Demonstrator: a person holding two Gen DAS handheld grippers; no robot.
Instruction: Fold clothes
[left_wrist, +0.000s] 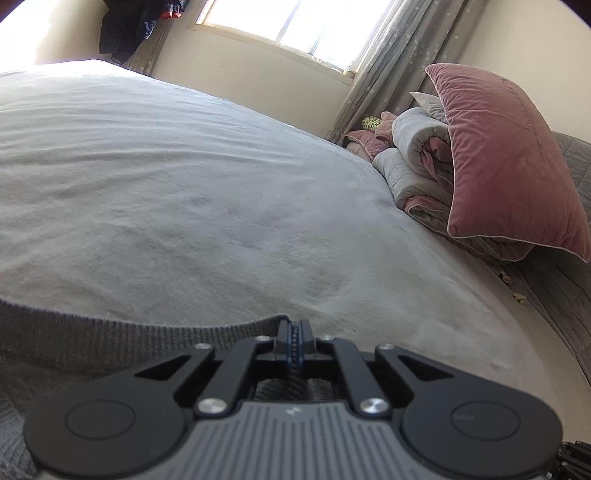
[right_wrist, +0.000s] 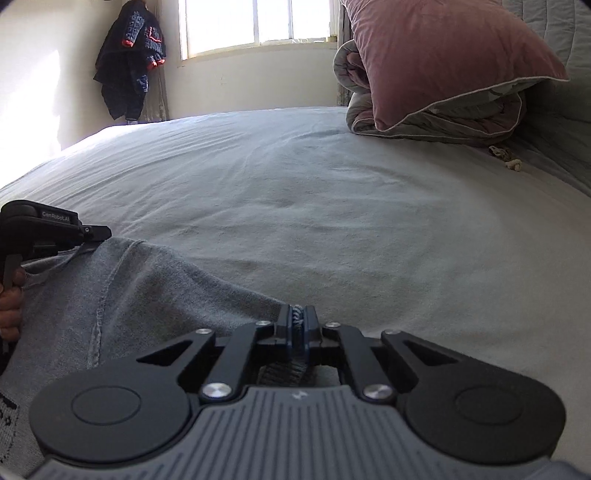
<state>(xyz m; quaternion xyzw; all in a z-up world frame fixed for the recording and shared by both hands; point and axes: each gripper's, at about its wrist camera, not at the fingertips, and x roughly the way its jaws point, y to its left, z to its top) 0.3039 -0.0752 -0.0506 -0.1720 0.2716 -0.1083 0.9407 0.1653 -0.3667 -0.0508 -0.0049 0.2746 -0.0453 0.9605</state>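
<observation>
A grey knit sweater (right_wrist: 147, 295) lies on the bed at the near left. Its ribbed hem (left_wrist: 110, 336) runs across the bottom left of the left wrist view. My left gripper (left_wrist: 294, 334) is shut on that ribbed edge. My right gripper (right_wrist: 297, 319) is shut on another edge of the same sweater, with knit fabric pinched between its pads. In the right wrist view the left gripper (right_wrist: 98, 233) shows at the far left, held by a hand (right_wrist: 11, 302), gripping the sweater's far corner. Most of the sweater is hidden under the gripper bodies.
The light grey bedsheet (left_wrist: 184, 192) stretches ahead. A pink velvet pillow (left_wrist: 506, 158) leans on a rolled grey quilt (left_wrist: 413, 158) at the right by the headboard. Dark clothes (right_wrist: 129, 62) hang beside the window (right_wrist: 255, 22) in the far corner.
</observation>
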